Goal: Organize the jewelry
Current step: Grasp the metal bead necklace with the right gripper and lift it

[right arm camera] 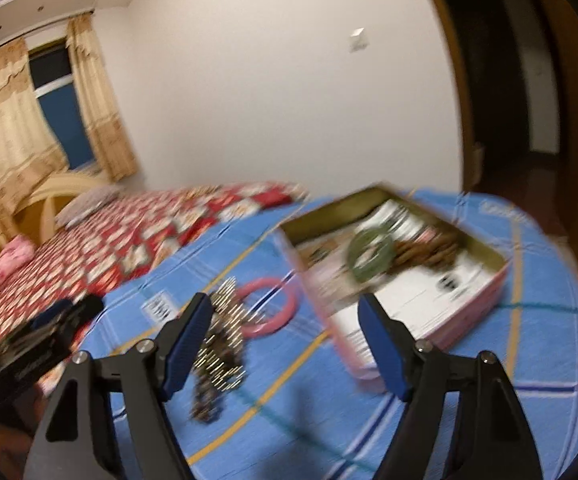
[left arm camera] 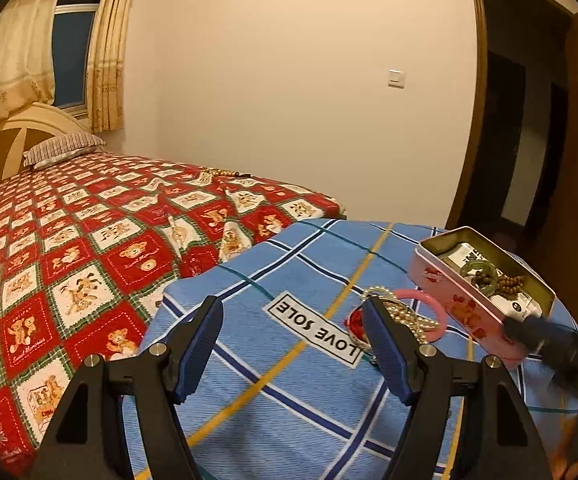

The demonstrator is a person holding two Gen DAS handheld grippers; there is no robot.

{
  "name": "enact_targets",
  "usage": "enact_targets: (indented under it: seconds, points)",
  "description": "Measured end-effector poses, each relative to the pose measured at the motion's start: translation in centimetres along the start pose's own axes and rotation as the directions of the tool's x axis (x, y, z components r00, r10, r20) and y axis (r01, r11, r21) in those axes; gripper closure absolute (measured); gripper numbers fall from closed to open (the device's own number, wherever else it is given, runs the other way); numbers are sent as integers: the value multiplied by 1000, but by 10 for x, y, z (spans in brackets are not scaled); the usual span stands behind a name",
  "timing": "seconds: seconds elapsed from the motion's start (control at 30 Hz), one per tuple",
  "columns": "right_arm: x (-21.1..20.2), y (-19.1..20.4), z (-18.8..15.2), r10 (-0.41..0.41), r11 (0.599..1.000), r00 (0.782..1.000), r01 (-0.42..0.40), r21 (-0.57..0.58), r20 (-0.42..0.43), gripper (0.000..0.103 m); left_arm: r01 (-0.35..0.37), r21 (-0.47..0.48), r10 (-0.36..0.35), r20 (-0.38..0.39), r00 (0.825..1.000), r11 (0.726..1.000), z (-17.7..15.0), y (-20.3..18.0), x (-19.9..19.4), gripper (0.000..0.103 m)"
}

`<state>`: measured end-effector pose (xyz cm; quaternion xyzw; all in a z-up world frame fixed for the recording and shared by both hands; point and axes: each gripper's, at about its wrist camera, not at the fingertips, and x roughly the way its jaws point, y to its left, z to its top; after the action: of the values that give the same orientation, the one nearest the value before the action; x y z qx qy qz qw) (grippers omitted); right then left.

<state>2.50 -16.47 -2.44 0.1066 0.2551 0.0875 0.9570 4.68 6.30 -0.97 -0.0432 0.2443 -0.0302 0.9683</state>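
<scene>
An open pink tin box (left arm camera: 465,300) (right arm camera: 441,320) stands on a blue plaid cloth (left arm camera: 289,380). It holds a green bangle (right arm camera: 369,254) and brown wooden beads (right arm camera: 429,252). Beside it lie a pink bangle (left arm camera: 435,312) (right arm camera: 267,312), a pearl necklace (left arm camera: 405,316) (right arm camera: 221,344) and a red ornament (left arm camera: 357,322). My left gripper (left arm camera: 289,348) is open and empty, just short of the pearls. My right gripper (right arm camera: 285,340) is open and empty, above the cloth between the pearls and the box; its view is blurred.
The cloth-covered table stands against a bed with a red bear-pattern quilt (left arm camera: 69,248). A string of beads (left arm camera: 225,174) lies on the far side of the bed. A wall, a curtained window (left arm camera: 73,48) and a dark doorway (left arm camera: 529,120) are behind.
</scene>
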Motion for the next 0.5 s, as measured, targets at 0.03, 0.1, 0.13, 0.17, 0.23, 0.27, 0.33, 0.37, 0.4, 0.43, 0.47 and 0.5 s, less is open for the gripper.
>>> enact_targets:
  seconds: [0.03,0.1,0.13,0.17,0.23,0.27,0.33,0.37,0.4,0.43,0.47,0.5]
  points:
    - [7,5,-3,23,1000,999,-24,-9,-44,29,1,-8,-1,-3,1000,1000,0,2,1,31]
    - [22,18,-11,61,997,988,-66,-34,-141,42,5,-15,-5,-3,1000,1000,-1,5,1,31]
    - [28,24,-15,66,996,981,-76,-51,-180,50,6,-16,-7,-4,1000,1000,-1,5,1,31]
    - [35,32,-19,67,993,973,-86,-78,-221,56,8,-15,-8,-4,1000,1000,-1,5,1,31]
    - [45,43,-25,68,988,960,-104,-118,-273,64,9,-15,-9,-5,1000,1000,-1,6,0,31]
    - [50,49,-29,63,984,952,-109,-140,-298,66,9,-15,-9,-5,1000,1000,-2,5,0,31]
    - [55,53,-34,56,980,942,-115,-161,-330,72,10,-16,-10,-8,1000,1000,-2,5,1,31]
    - [59,54,-35,60,979,934,-123,-160,-351,81,11,-17,-11,-9,1000,1000,-2,6,1,31]
    - [61,53,-36,70,979,928,-134,-153,-367,83,11,-18,-11,-10,1000,1000,-2,6,1,31]
    - [62,51,-37,88,978,921,-151,-141,-379,87,12,-18,-12,-11,1000,1000,-3,6,1,31]
    - [62,50,-38,85,978,918,-150,-141,-387,91,13,-18,-13,-11,1000,1000,-3,6,0,31]
    - [60,49,-39,81,978,918,-148,-146,-388,91,13,-17,-13,-12,1000,1000,-3,6,0,31]
